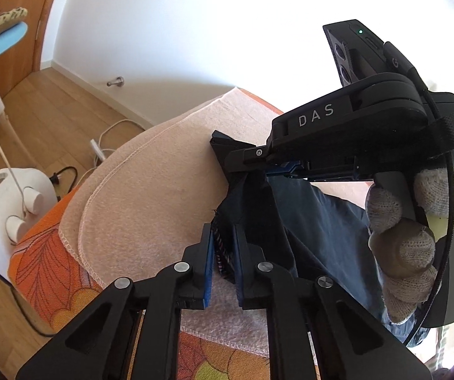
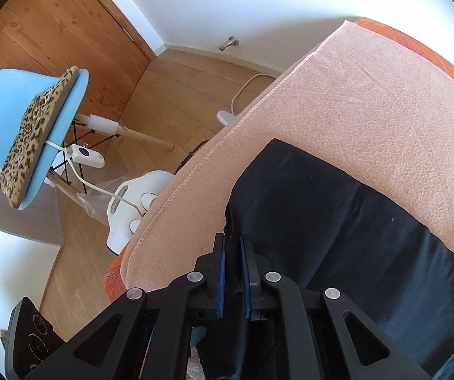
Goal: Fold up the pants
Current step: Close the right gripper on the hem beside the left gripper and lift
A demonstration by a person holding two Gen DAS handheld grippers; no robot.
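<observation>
Left wrist view: left tongs (image 1: 222,253) pinched shut on a frayed edge of the dark pants (image 1: 315,221).
Right tongs (image 1: 277,169): clamped on the same cloth higher up, held by a gloved hand (image 1: 417,237).
Pants: partly lifted, the rest lying on the pink blanket (image 2: 369,110).
Nearby: blue chair (image 2: 21,120) on the wooden floor.

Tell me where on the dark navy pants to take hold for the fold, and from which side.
Grip the dark navy pants at the bunched edge facing the pink fleece blanket, coming from above. The left tongs and right tongs are both shut on that edge, where layered cloth stands up thick enough to pinch.
</observation>
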